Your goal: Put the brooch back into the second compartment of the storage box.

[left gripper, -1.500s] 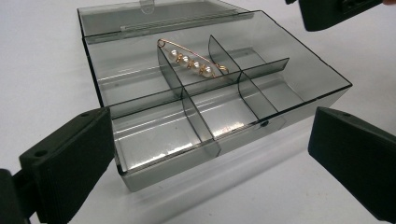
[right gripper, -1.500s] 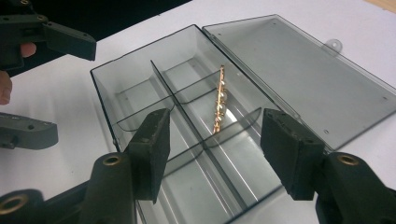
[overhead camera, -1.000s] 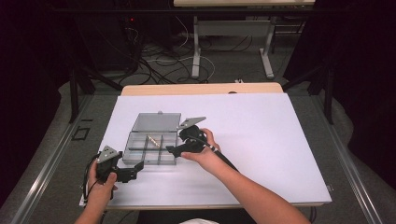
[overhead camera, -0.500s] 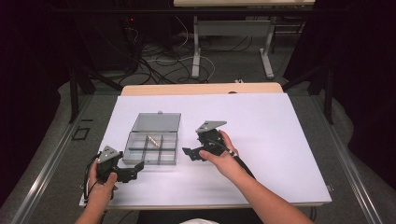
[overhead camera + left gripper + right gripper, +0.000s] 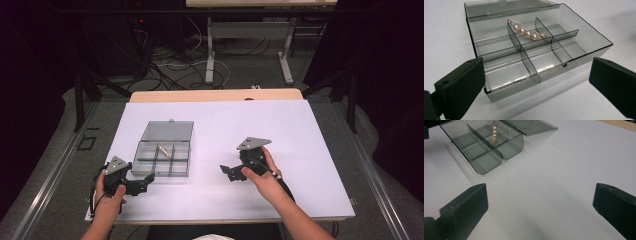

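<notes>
A smoky clear plastic box [image 5: 162,158] with several compartments lies open on the white table, its lid [image 5: 168,130] folded flat behind it. A gold pin with pearls [image 5: 163,150] rests in a back middle compartment, the pin [image 5: 527,33] clear in the left gripper view and the pin [image 5: 494,132] standing on edge in the right gripper view. My left gripper [image 5: 142,183] is open just in front of the box's near left corner, the box [image 5: 534,50] between its jaws' line of sight. My right gripper [image 5: 229,171] is open over bare table, well right of the box [image 5: 484,145].
The white table surface [image 5: 300,135] extends wide to the right and behind the box. A wooden strip [image 5: 215,95] borders the far edge. Beyond it are table legs and cables [image 5: 165,65] on a dark floor.
My right gripper has drawn back from the box to the right and toward the near side, and now hangs over bare table. The left gripper has stayed put.
</notes>
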A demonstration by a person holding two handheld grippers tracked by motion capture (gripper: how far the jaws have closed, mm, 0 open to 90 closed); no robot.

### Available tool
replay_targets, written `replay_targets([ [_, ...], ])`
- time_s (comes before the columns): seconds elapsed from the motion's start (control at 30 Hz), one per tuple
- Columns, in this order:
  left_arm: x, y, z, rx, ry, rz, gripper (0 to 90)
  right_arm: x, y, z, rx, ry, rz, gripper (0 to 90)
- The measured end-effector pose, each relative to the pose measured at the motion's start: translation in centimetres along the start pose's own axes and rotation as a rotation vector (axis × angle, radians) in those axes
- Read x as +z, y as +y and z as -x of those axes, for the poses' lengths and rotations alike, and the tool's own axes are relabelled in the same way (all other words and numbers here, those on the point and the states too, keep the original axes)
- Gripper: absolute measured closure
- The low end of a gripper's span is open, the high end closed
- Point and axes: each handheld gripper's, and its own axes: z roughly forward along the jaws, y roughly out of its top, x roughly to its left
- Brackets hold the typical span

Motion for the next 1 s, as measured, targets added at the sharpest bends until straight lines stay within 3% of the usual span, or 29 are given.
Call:
replay_targets([
  [0.47, 0.0, 0.0, 0.1, 0.002, 0.002, -0.001, 0.5, -3.8, -4.0, 3.1, 0.072, -0.132, 0.000, 0.0],
  [1.0, 0.0, 0.0, 0.0, 0.008, 0.003, -0.003, 0.5, -5.5, -7.0, 5.8, 0.158, -0.250, 0.005, 0.0],
])
